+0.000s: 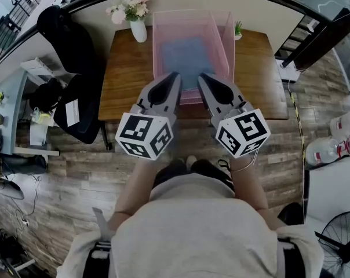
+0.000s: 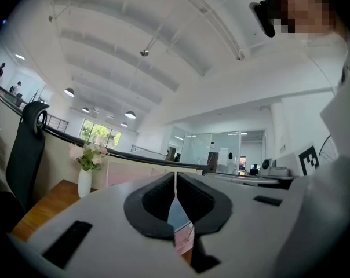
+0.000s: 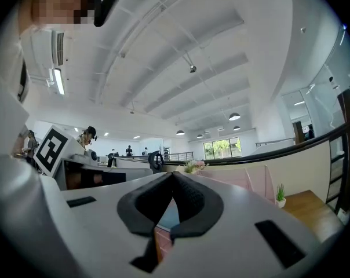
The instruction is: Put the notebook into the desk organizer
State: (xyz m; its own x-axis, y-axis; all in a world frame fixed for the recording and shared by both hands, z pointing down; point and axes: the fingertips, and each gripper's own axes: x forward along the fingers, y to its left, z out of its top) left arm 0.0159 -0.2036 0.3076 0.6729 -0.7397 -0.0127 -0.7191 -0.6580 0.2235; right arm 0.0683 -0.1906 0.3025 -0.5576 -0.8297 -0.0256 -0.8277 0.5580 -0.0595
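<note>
Above the near edge of a wooden counter, a person holds the left gripper and the right gripper side by side. Each has its jaws pressed together on nothing, tips aimed at the pink see-through desk organizer. A blue-grey notebook appears to lie flat on the bottom of that organizer, inside its walls, so the placing step looks finished and the step in hand seems to be getting clear. The next move likely calls only for drawing both grippers back toward the body, away from the organizer's front lip. Room is ample there, with bare wood flanking the organizer on both sides. At the back, a white vase of flowers stands just beside its left rear corner and a small potted plant near its right, with a curved ledge close behind. A black office chair crowds the counter's left end.
</note>
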